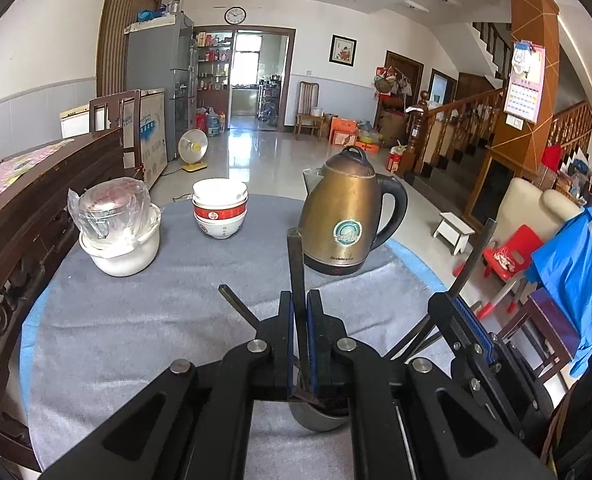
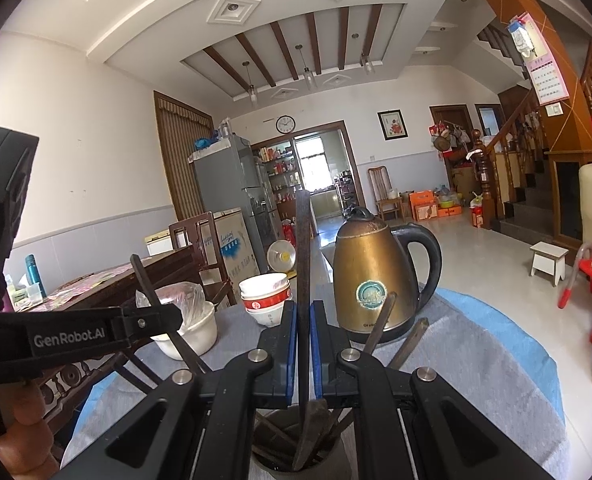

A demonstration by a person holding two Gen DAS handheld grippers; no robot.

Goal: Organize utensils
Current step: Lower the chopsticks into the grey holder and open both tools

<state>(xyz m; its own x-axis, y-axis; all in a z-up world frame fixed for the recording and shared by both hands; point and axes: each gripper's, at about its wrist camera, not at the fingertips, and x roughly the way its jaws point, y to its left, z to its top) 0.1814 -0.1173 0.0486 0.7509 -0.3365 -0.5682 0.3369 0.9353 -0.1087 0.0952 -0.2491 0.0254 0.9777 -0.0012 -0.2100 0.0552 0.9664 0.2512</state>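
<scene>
The round table (image 1: 116, 320) under a grey cloth is taking up most of the left wrist view, its curved far edge dropping off to open floor, with a dark wooden sideboard (image 1: 36, 216) crowding its left side. The brass kettle (image 1: 344, 216) is standing near the far right edge, a white pot (image 1: 120, 252) far left, stacked bowls (image 1: 220, 208) between them, so the middle is sitting open. A metal cup (image 2: 300, 452) of dark chopsticks is sitting at the near edge. The left gripper (image 1: 301, 300) is clamping one chopstick (image 1: 296, 256) upright over that cup, jaws basically closed. The right gripper (image 2: 303, 312) is pinching another chopstick (image 2: 303, 240) the same way, its lower end down among the bunch.
</scene>
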